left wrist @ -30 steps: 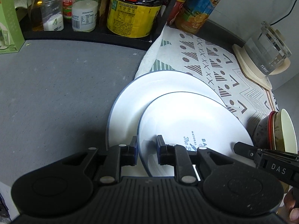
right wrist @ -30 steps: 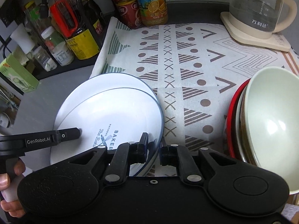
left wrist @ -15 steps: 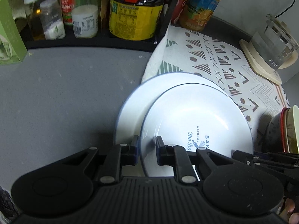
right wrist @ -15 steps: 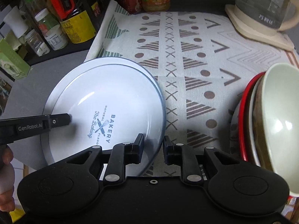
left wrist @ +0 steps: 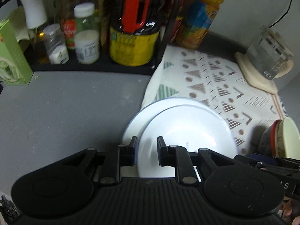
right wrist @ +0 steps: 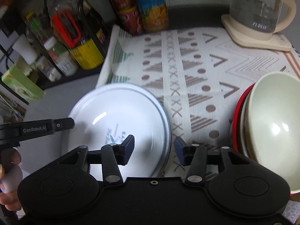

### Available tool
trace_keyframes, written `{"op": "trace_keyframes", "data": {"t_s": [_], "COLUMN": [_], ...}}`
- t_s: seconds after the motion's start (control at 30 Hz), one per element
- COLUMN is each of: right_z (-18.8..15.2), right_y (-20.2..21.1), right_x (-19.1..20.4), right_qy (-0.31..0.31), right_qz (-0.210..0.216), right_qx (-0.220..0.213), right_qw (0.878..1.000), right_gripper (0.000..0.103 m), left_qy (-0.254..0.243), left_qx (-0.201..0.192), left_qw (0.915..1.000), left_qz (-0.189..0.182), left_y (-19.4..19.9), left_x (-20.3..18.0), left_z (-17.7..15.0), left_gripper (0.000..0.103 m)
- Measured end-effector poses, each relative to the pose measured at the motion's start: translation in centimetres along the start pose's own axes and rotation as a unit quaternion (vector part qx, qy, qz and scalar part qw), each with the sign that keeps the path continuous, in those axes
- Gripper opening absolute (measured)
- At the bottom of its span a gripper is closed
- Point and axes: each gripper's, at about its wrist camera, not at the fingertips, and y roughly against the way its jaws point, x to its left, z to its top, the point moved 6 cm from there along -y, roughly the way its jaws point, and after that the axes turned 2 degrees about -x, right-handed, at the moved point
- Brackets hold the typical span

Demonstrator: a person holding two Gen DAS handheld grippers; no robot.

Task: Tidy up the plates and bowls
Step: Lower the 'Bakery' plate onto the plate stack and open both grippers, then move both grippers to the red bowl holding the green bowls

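Because the upper plate (right wrist: 120, 120) rested off-centre on the lower plate (left wrist: 135, 129), with the lower rim showing as a crescent on one side, the stack could have slid or tipped if the hold had let go unevenly. The left gripper (left wrist: 147, 150) straddled the near rim of the upper plate with a narrow gap; whether it clamped the rim could not be told. The right gripper (right wrist: 154, 147) stood open, its jaws spread either side of the plate's right rim without touching it. A careless sideways move of that gripper could have knocked the stacked bowls (right wrist: 273, 123) just beside it. The plates lay where the grey surface (left wrist: 65, 108) met a patterned cloth (right wrist: 196, 71), so the footing was uneven. Bottles and jars (left wrist: 131, 43) crowded the back, and a glass kettle (right wrist: 256, 9) stood in the far corner, leaving limited working room.
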Motion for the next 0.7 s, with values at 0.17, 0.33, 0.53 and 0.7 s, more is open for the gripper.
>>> {"op": "trace_keyframes", "data": {"t_s": [0.17,0.33,0.53,0.7], "right_z": [1.6,3.2,4.1,4.0], "right_y": [2.6,5.3,8.2,9.9], "right_x": [-0.8,-2.7,-5.5,-7.5], "right_qy": [-0.022,-0.049,-0.09,-0.109], "right_qz": [0.004,-0.01,-0.019,-0.036], "right_qx": [-0.044,-0.095,-0.132,-0.153], "right_qw": [0.999,0.994,0.987,0.982], "right_gripper": [0.073,0.094,0.102,0.103], "left_qy": [-0.003,-0.019,-0.019,-0.04], "left_qx": [-0.012,-0.037,-0.045,-0.046], "left_qw": [0.9999,0.999,0.9978,0.9961], "left_qz": [-0.001,-0.017,-0.045,-0.064], "left_y": [1.1,2.2,2.9,3.1], "left_x": [-1.4,-3.5,-6.2,-8.9], "left_z": [1.3,2.3,3.1,3.4], "left_gripper": [0.053,0.079,0.086,0.087]}}
